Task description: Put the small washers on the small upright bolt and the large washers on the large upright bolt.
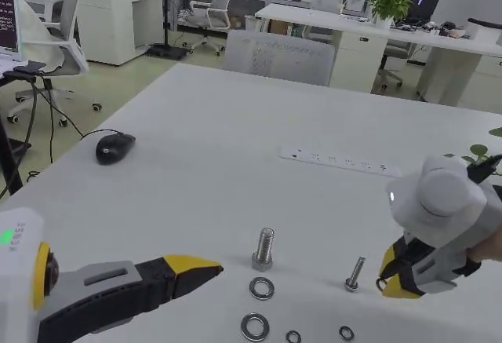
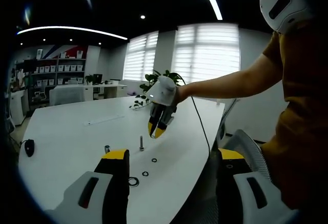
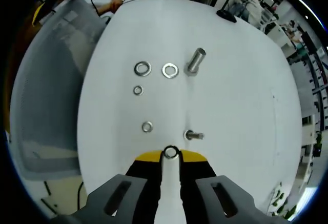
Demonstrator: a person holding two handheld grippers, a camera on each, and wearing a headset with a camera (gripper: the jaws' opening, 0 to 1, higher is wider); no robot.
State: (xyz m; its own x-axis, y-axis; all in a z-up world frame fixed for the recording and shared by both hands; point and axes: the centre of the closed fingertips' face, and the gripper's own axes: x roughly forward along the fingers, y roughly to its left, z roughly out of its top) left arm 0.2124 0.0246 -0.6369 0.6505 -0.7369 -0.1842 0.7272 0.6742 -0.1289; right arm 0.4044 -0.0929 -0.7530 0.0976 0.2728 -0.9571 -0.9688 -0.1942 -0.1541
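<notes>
White desk [image 1: 204,123] in an open office takes up the foreground. Closest to the person, near the front edge, lie a large washer [image 1: 255,326] and two loose small washers, one [image 1: 293,337] just right of it and the other [image 1: 346,333] further right. To the left, the left gripper [image 1: 210,268] hovers low with its fingers [image 2: 117,158] spread wide apart and holding nothing. A second large washer [image 1: 261,287] lies flat just in front of the large upright bolt [image 1: 264,250]. On the right, the right gripper [image 1: 384,284] has its fingers [image 3: 146,158] clamped on a held small washer [image 3: 170,153], just beside the small upright bolt [image 1: 354,274] and not yet over it. Farther back sit a power strip [image 1: 339,161] and a black mouse [image 1: 114,147], well apart.
</notes>
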